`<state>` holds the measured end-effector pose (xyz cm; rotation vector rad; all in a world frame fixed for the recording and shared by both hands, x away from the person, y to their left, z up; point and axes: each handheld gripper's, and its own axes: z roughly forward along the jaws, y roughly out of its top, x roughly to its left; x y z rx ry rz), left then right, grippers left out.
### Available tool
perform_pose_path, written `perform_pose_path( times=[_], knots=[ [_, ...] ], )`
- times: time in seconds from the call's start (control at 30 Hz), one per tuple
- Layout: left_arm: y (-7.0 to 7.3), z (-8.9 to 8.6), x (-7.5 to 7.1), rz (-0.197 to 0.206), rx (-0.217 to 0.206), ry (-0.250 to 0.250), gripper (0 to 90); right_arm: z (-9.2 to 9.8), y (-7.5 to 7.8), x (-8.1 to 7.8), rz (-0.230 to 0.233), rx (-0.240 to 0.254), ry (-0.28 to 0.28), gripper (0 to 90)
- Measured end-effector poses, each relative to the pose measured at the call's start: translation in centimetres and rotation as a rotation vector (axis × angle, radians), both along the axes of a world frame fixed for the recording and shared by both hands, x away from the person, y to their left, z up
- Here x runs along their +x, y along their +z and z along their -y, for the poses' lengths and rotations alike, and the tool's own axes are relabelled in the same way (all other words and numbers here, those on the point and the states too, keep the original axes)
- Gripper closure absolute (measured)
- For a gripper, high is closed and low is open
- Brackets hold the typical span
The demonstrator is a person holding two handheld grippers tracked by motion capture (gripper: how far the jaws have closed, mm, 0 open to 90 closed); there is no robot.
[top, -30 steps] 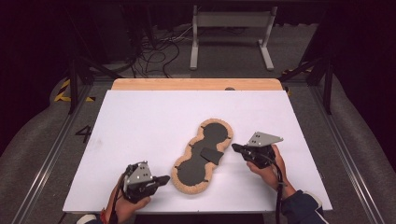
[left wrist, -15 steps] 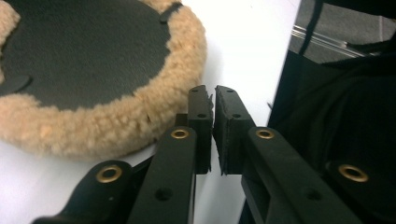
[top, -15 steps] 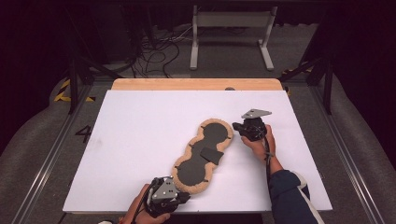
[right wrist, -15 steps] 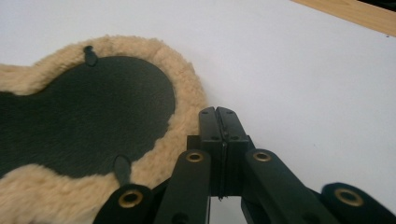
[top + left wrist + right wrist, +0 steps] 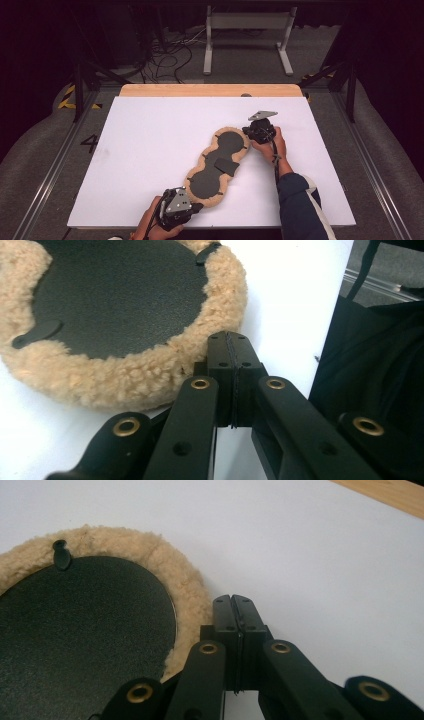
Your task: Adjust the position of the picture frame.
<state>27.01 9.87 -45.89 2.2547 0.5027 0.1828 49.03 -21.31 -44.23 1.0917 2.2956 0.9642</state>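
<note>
The fleece-edged peanut-shaped pad (image 5: pixel 218 162) lies flat on the white table (image 5: pixel 150 145). The left gripper (image 5: pixel 231 347) and right gripper (image 5: pixel 234 609) both have fingers fully closed, holding nothing, each just beside an opposite end's fleece rim. The pad is likely light and floppy; grip the soft rim. The high view shows a loose black tab (image 5: pixel 226 165) at mid-pad.

1. A fleece-edged pad (image 5: pixel 217 162) is lying diagonally across the white board (image 5: pixel 145 145), blocking its centre-right.
2. Bare board is stretching wide on the left and far side.
3. The grippers are flanking the pad's near and far ends.
</note>
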Motion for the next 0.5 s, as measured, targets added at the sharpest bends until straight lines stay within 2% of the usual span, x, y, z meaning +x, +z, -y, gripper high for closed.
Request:
perform_pose_path(
  times=[0.07, 0.27, 0.43, 0.5],
  knots=[
    [0.01, -0.06, 0.08, 0.000, 0.000, -0.004, 89.8, -0.14, -0.20, 0.17, -0.007, -0.024, 0.010, 90.0],
    [0.09, -0.08, 0.01, 0.011, 0.017, 0.000, 90.0, 0.62, -0.37, 0.29, -0.037, 0.013, 0.039, 90.0],
    [0.30, -0.35, -0.04, 0.031, 0.030, 0.011, 90.0, 0.50, -0.23, 0.13, -0.028, -0.023, 0.057, 90.0],
    [0.40, -0.64, 0.02, 0.038, 0.029, 0.023, 90.0, 0.75, -0.20, 0.06, -0.037, -0.017, 0.071, 90.0]
  ],
)
